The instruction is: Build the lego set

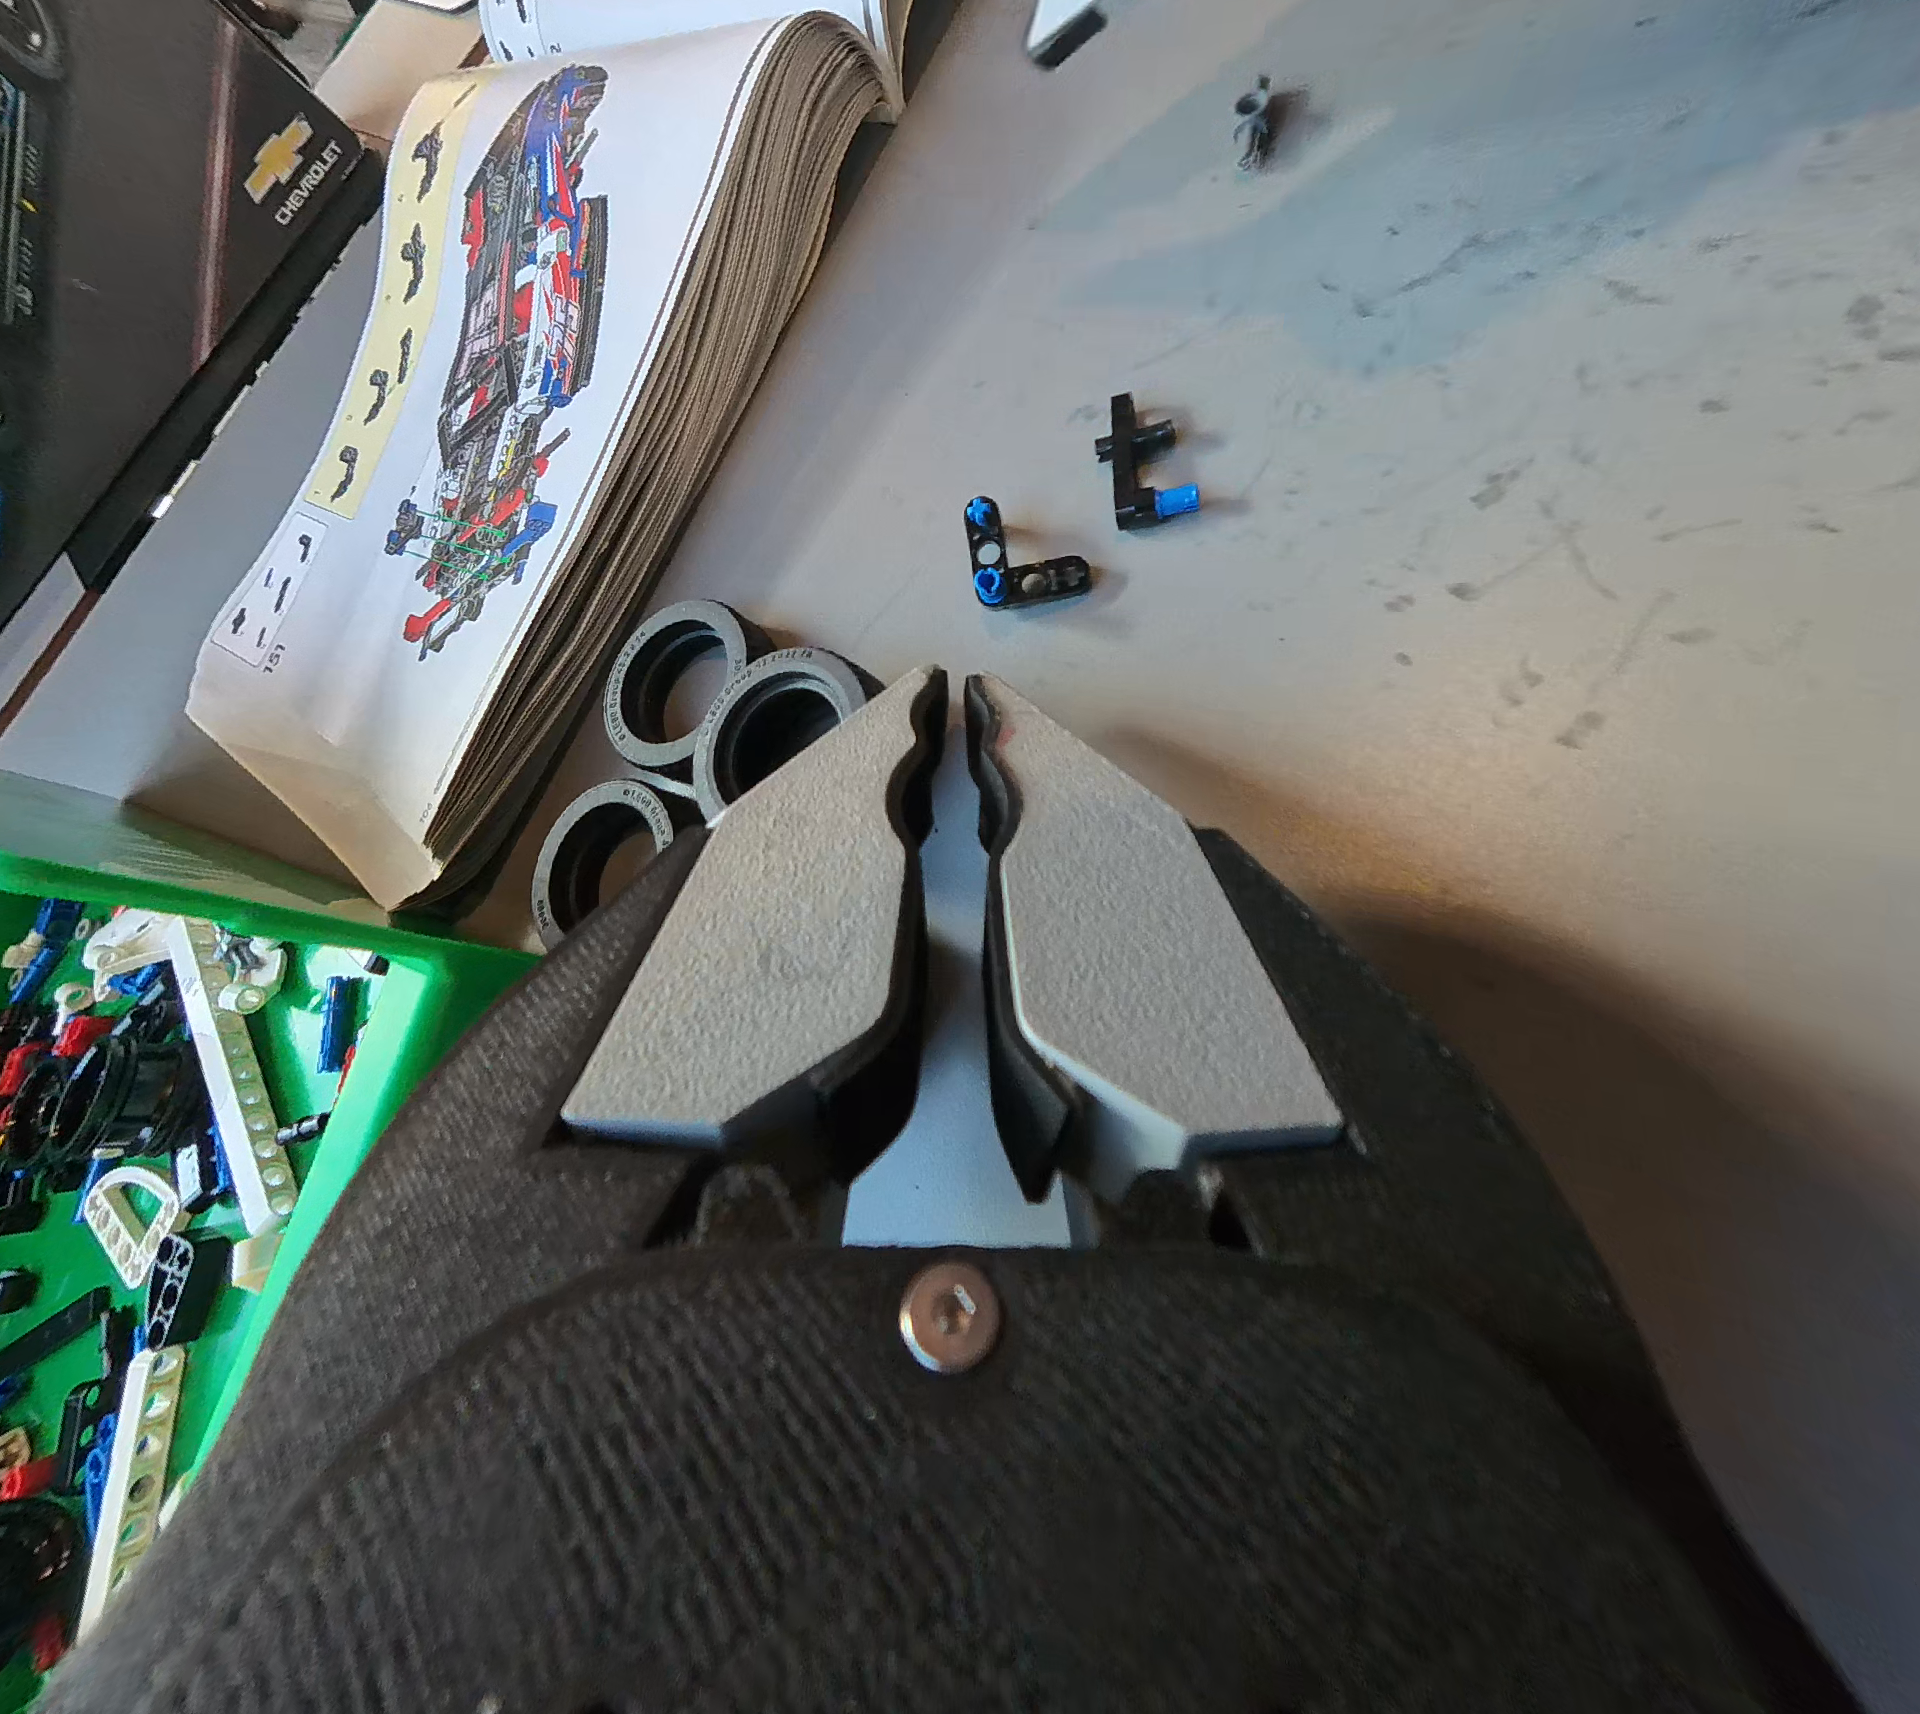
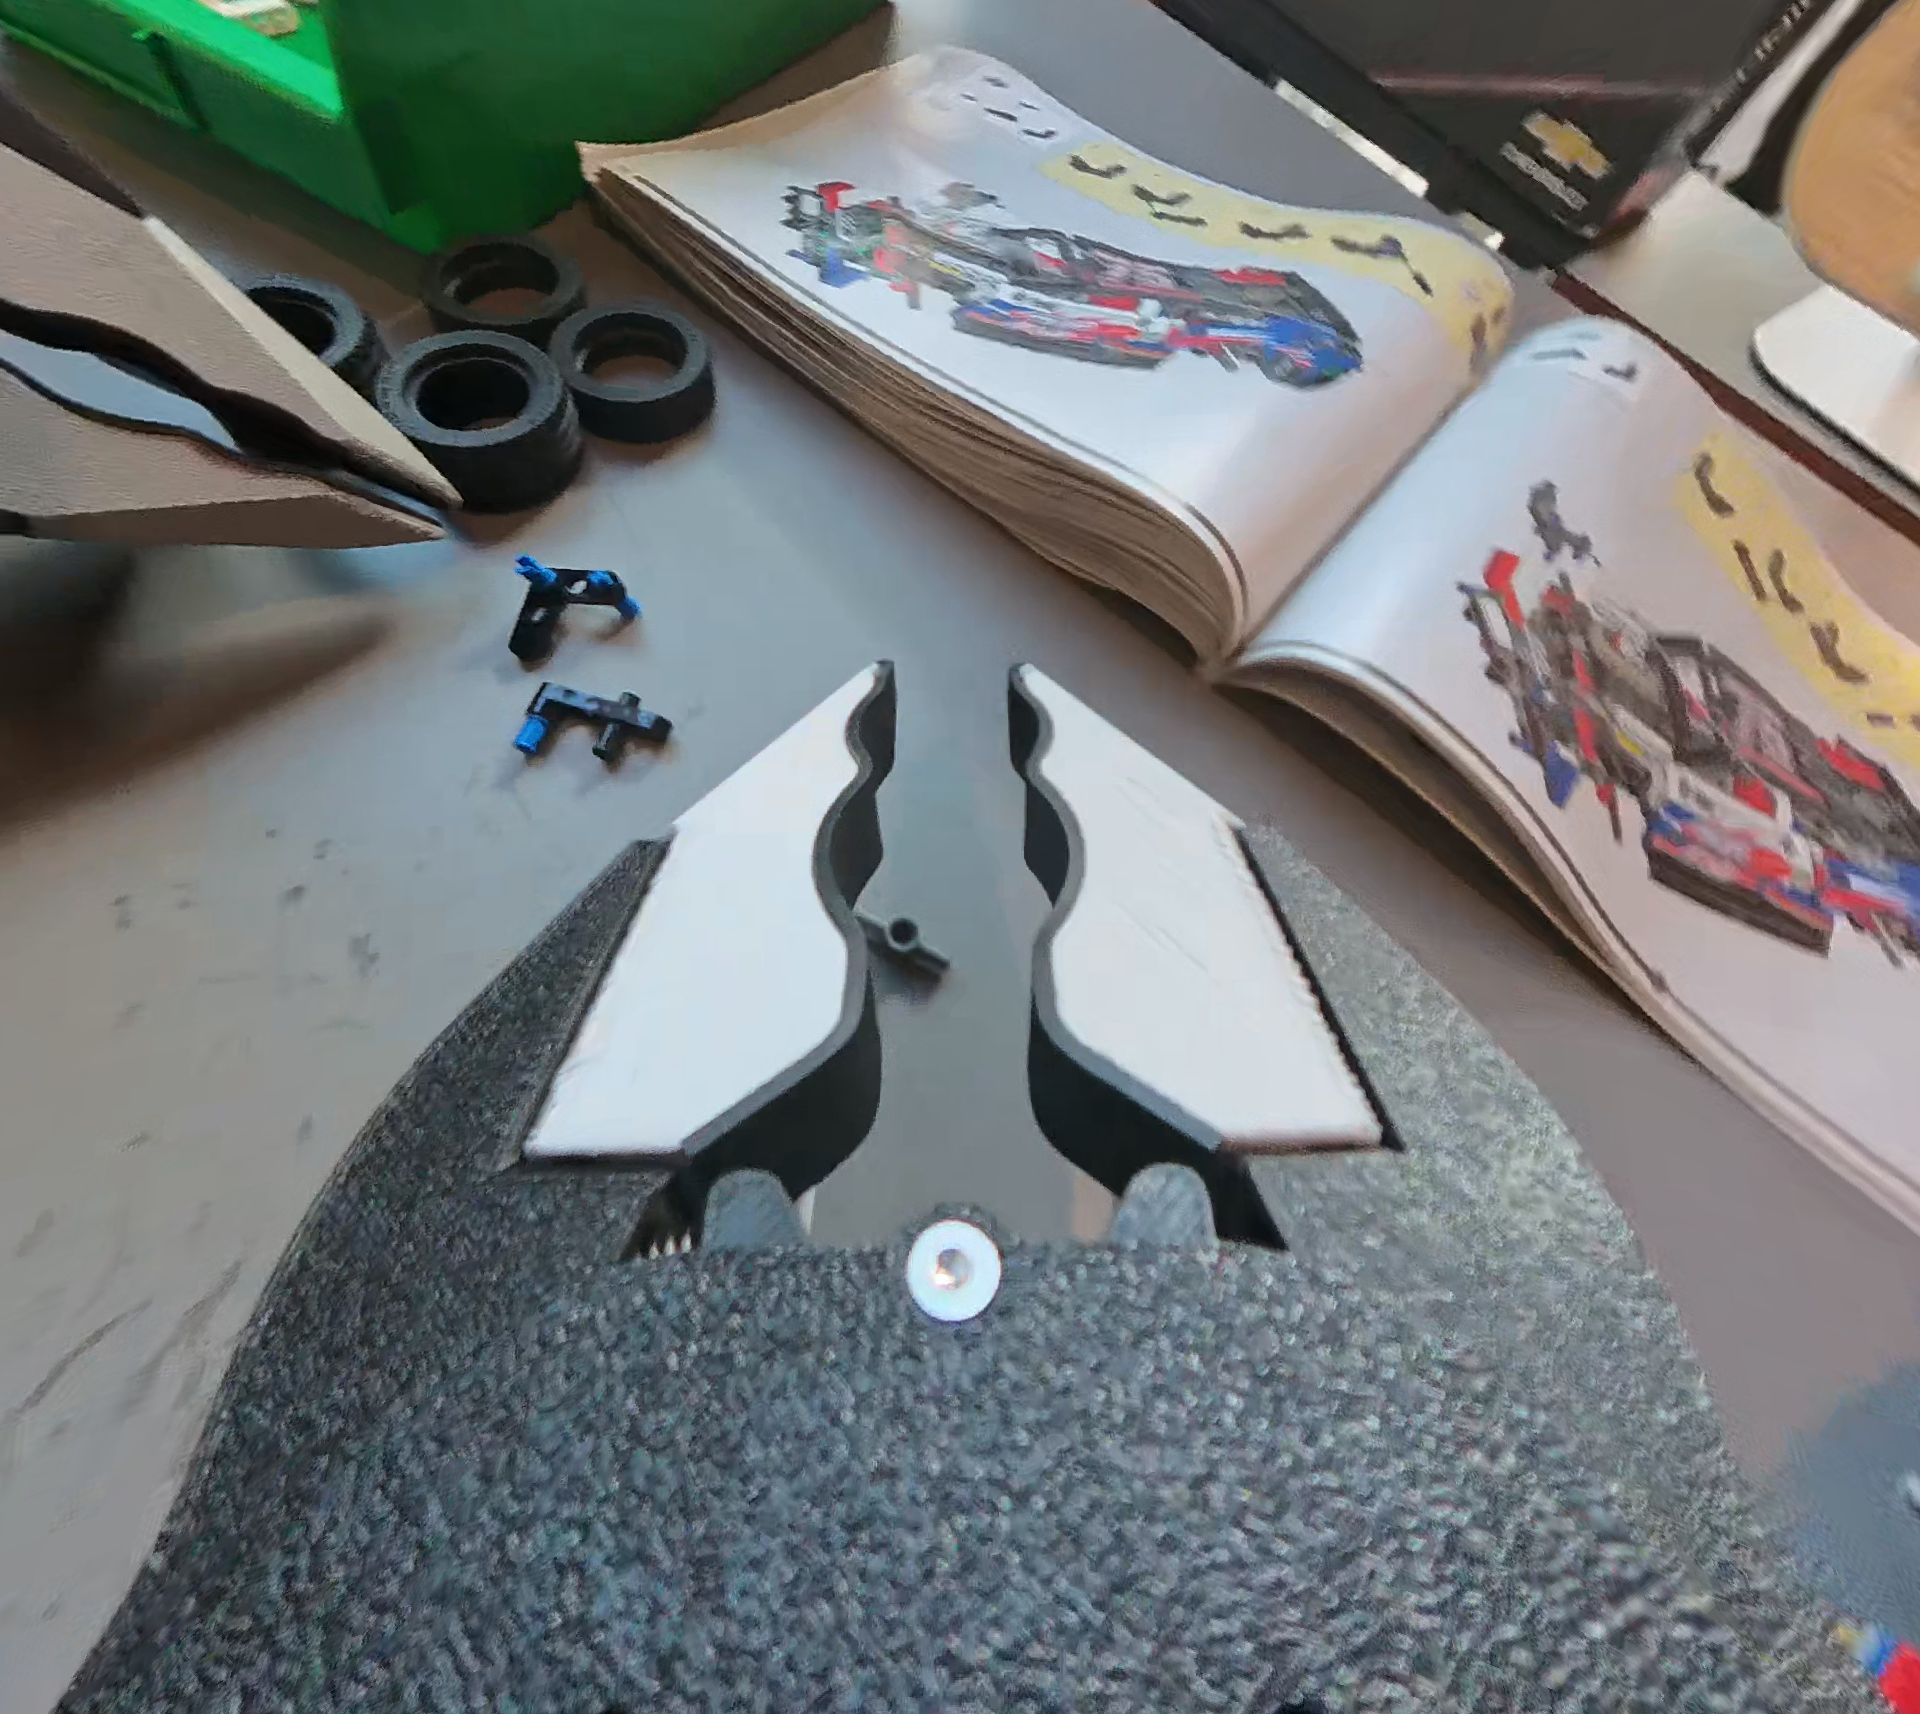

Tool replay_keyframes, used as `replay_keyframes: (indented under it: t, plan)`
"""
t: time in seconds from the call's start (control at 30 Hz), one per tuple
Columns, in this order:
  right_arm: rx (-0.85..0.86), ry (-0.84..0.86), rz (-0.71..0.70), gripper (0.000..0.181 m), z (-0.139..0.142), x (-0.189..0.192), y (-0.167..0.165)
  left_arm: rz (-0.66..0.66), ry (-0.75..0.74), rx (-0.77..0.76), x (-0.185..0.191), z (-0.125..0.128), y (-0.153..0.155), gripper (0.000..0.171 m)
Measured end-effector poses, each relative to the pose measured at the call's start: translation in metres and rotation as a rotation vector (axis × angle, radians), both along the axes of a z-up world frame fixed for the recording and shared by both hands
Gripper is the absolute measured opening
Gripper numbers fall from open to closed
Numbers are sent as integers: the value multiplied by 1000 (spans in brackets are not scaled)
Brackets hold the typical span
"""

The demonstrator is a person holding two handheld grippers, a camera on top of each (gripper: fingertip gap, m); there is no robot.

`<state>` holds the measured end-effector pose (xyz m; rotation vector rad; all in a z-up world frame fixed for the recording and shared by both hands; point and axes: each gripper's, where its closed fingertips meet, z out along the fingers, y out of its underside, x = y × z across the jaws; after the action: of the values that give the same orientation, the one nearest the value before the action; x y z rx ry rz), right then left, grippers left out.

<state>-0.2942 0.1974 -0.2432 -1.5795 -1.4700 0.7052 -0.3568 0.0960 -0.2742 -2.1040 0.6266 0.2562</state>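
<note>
Small-parts work here, and the right gripper (image 2: 951, 698) hangs low over the desk (image 2: 260, 989) with a small dark grey connector (image 2: 902, 942) lying loose in the gap between its fingers (image 2: 727, 937), close against the left-hand one, though contact cannot be made out. Those fingers are spread apart and hold nothing, so this looks like the pick-up of the next piece, with the grasp not yet made. Taking the open instruction booklet (image 2: 1091, 376) as the landmark: the connector lies on the near side of it, and two little black subassemblies sit further out from its spine, the L-shaped black beam with blue pins (image 2: 566, 604) and the straight black beam with a blue pin and black cross piece (image 2: 592, 719). Four black tyres (image 2: 488, 407) cluster by the booklet's outer corner, with the green parts bin (image 2: 582, 2) behind them. The left gripper (image 1: 956, 690) hovers beside those tyres, fingers (image 1: 810, 885) pressed nearly together with only a sliver between the tips and nothing in them. The next move probably calls for squeezing gently on that tiny connector, square-on so it does not skid, then carrying it towards one of the beams.
</note>
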Motion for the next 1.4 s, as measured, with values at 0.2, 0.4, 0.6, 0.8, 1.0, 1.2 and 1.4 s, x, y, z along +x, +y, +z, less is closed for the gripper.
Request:
replay_keyframes:
  t: [0.2,0.4,0.6,0.8,1.0,1.2,1.4]
  plan:
    - [-117,-55,-94,22,-20,34,3,4,28,3,0,-1,0,1]
    - [-142,-117,-124,25,-30,55,-3,4,86,10,0,-3,0,1]
    - [-254,-143,-78,27,-36,50,-4,-21,68,56,4,5,-1,0]
    - [-248,-202,-4,26,-42,42,-4,-31,86,64,6,5,-1,0]
    - [-263,-219,74,3,-45,42,-16,-43,118,70,8,4,0,0]
    - [-199,-212,85,2,-42,36,-18,-46,155,65,9,1,0,0]
    - [-191,-102,150,2,-19,19,-30,-47,135,81,8,5,1,0]
